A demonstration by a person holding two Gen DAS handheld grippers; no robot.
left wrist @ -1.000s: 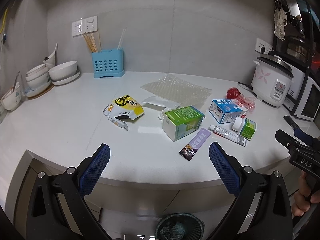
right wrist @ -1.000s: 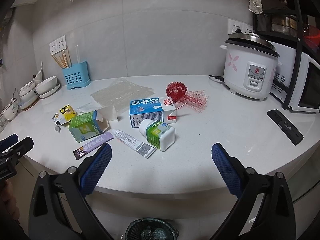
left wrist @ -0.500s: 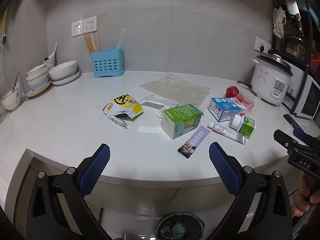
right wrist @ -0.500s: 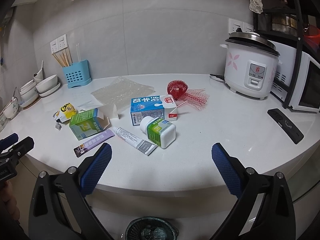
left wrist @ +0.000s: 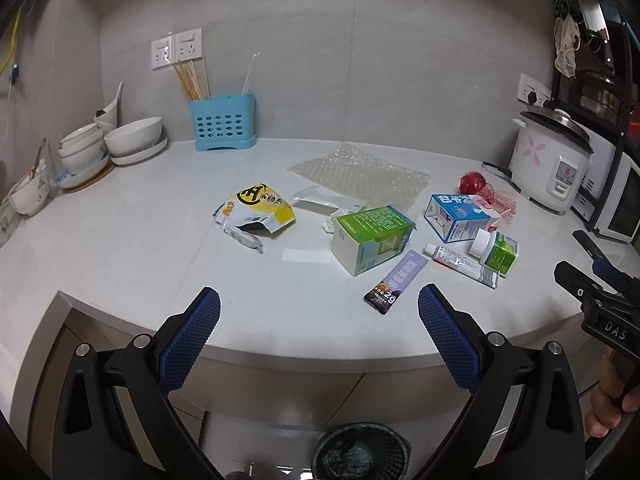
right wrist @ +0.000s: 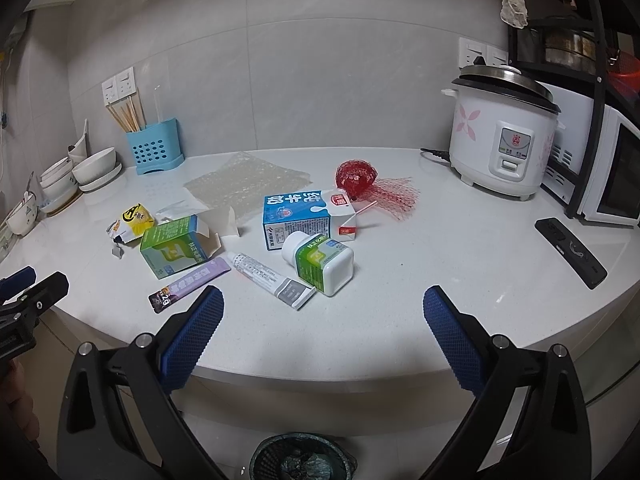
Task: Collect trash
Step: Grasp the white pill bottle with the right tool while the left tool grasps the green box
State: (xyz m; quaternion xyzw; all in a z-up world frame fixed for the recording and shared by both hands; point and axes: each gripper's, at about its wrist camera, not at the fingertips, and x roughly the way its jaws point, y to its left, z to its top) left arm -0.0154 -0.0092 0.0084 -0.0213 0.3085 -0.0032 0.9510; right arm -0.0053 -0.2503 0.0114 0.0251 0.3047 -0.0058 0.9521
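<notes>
Wrappers, cartons (left wrist: pixel 372 243), tube (right wrist: pixel 270 280) scattered on counter

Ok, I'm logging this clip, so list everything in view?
snack bag: 1, yellow, counter left
green box: 1, centre
sachet: 1, purple, front
tube: 1, white
bottle: 1, white-green, lying
milk carton: 1, blue
net: 1, red
bubble wrap: 1, clear
rice cooker: 1, white
chopstick holder: 1, blue
bin: 1, dark, below
left tongs: open
right tongs: open

The left gripper (left wrist: pixel 319 320) hangs wide apart before the counter (left wrist: pixel 120 240), near the purple sachet (left wrist: pixel 396 282).
</notes>
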